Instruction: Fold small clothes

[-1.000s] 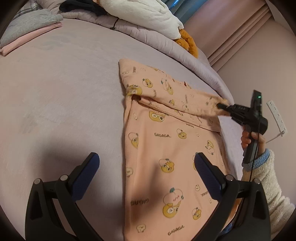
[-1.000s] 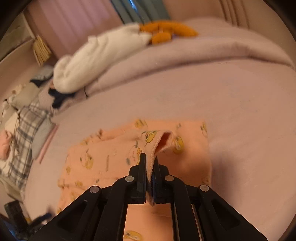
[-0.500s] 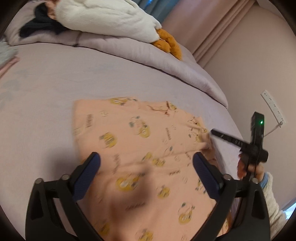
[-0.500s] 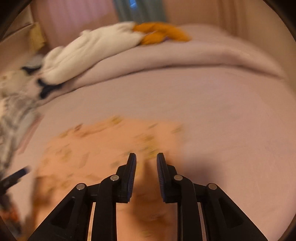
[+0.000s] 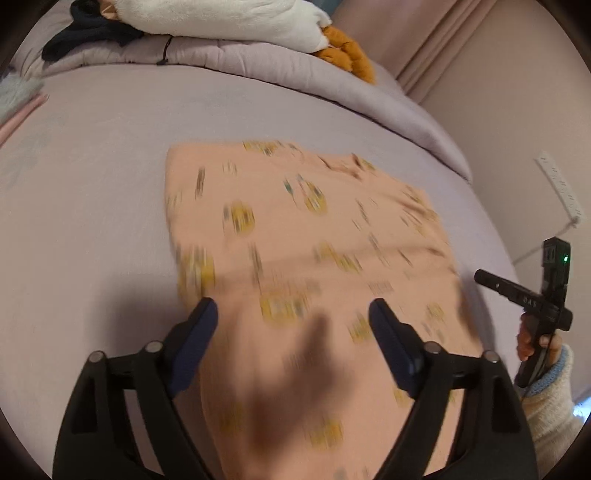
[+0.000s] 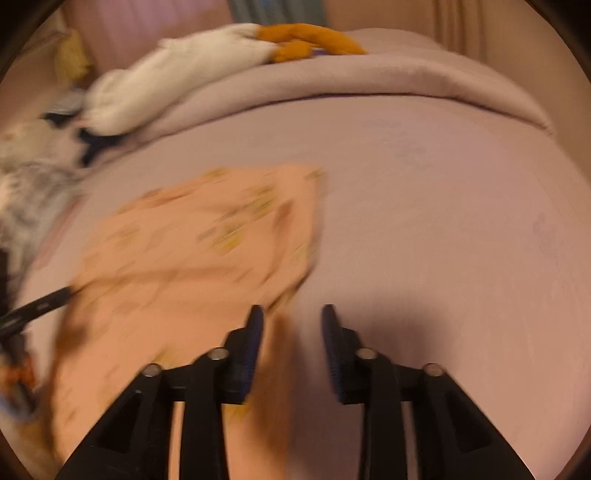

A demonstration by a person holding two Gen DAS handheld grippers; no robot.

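The left gripper [image 5: 293, 319] is hovering spread wide over the peach printed garment [image 5: 306, 236], which is lying blurred on the lilac bed [image 5: 92, 184]. The right gripper [image 6: 291, 325] is gaping empty at the garment's edge. Only the left view is showing a wall power strip [image 5: 561, 192]; farther back, a white plush toy [image 6: 177, 77] is resting on a rolled duvet [image 6: 369, 77].

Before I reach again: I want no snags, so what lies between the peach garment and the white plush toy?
Only bare lilac sheet, then the rolled duvet the white plush toy rests on; the left wrist view shows it beyond the peach garment.
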